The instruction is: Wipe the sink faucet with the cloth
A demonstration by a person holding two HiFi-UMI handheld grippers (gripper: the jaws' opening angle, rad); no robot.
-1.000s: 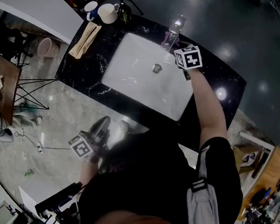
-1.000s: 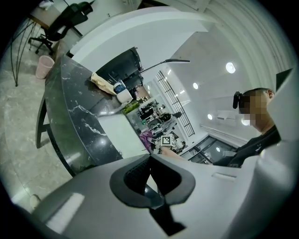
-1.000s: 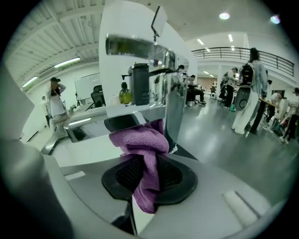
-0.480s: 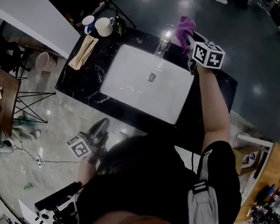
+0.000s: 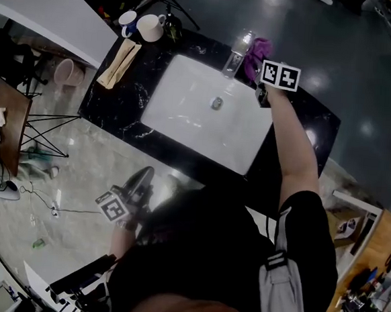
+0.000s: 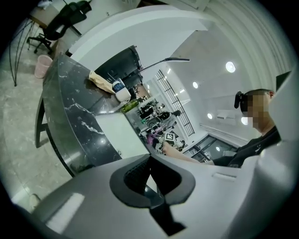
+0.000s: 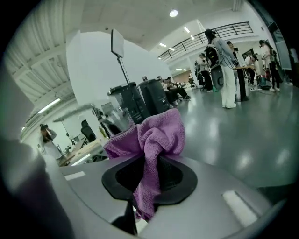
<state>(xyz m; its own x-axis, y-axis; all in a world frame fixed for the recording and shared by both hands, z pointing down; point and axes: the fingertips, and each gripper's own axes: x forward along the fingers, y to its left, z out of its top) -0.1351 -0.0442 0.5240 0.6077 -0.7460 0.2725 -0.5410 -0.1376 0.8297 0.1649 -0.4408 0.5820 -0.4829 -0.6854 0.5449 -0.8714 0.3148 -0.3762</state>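
The chrome faucet [image 5: 236, 54] stands at the far rim of the white sink [image 5: 187, 94] set in a black marble counter. My right gripper [image 5: 260, 66] is shut on a purple cloth [image 5: 259, 50], bunched between its jaws [image 7: 148, 161], and holds it just right of the faucet's top. The cloth sticks out past the jaws and hangs down behind them. My left gripper [image 5: 138, 181] is shut and empty, held low beside the person's body, well in front of the counter. In the left gripper view the counter [image 6: 77, 119] and the right arm show far off.
Two mugs [image 5: 144, 23] and a folded tan towel [image 5: 118, 62] sit at the counter's left end. A tripod stand [image 5: 38, 139] and a pink bucket [image 5: 67, 71] are on the floor to the left. People stand in the hall beyond the counter [image 7: 224, 65].
The right gripper with the cloth rose from the faucet's base up past its top, then came back down slightly beside it. The left gripper stayed still.
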